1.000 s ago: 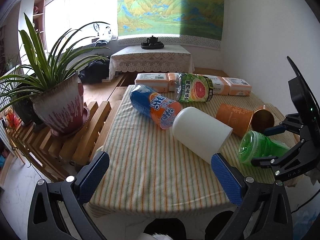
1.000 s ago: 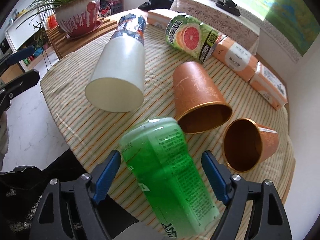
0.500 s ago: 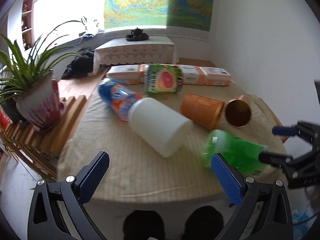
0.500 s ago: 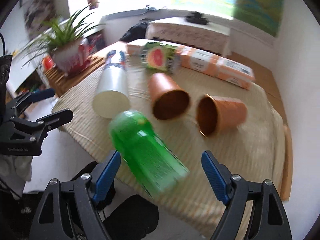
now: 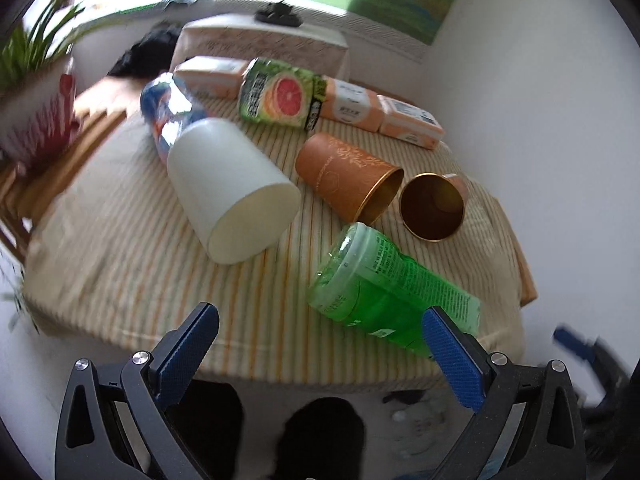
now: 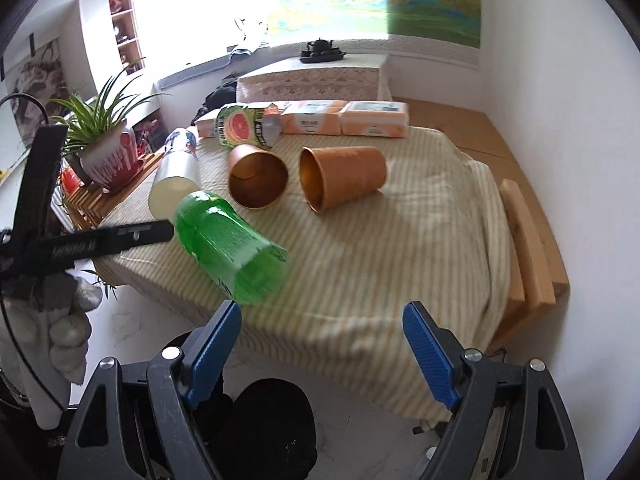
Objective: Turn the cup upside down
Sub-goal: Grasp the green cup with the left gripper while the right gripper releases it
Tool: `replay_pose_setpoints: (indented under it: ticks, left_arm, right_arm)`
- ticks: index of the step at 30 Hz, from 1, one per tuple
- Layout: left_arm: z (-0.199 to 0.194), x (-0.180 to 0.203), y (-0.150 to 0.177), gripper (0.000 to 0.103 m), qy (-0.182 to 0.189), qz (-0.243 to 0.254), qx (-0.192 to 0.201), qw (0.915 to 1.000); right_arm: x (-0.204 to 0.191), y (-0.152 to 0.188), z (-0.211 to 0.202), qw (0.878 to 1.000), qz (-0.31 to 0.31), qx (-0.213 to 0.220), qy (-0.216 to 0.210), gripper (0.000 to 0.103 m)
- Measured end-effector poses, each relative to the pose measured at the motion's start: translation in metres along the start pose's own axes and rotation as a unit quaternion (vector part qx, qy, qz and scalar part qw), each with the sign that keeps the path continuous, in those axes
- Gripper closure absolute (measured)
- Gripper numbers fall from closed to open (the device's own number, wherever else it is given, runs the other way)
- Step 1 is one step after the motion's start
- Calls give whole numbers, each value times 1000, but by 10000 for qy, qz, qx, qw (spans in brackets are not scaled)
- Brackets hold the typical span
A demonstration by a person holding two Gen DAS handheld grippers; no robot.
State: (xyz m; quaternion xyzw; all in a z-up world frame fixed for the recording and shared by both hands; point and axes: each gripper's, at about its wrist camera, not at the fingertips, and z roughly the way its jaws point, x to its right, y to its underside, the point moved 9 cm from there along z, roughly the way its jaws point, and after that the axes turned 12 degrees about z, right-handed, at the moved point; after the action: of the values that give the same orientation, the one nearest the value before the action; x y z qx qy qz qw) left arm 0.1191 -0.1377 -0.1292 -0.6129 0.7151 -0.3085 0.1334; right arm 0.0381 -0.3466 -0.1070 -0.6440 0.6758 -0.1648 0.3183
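Three cups lie on their sides on the striped tablecloth (image 5: 120,240). A white cup (image 5: 228,188) lies at the left, mouth toward me; it also shows in the right wrist view (image 6: 174,184). Two orange cups with gold insides lie to its right: one (image 5: 348,176) (image 6: 256,180) in the middle and one (image 5: 434,206) (image 6: 344,182) further right. My left gripper (image 5: 320,348) is open and empty before the table's front edge. My right gripper (image 6: 324,344) is open and empty, also off the front edge.
A green bottle (image 5: 384,296) (image 6: 228,240) lies at the front edge. A blue-orange bottle (image 5: 168,116), a grapefruit drink bottle (image 5: 280,96) and orange packs (image 5: 408,124) lie at the back. A potted plant (image 6: 104,148) stands left on a wooden rack.
Both grippers have pulled back from the table and swung; the right one has left the green bottle and now looks from further right. The objects on the table have not moved.
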Motion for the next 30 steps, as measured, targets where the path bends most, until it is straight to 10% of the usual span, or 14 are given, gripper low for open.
replay_pose_setpoints:
  ticks: [14, 30]
  left_arm:
    - [46, 8, 2, 7, 450, -1885, -807, 9777]
    - [62, 24, -14, 23, 399, -1971, -721, 9769]
  right_arm:
    - [33, 19, -6, 9997, 158, 158, 108, 23]
    - [60, 34, 4, 9996, 209, 121, 136, 23]
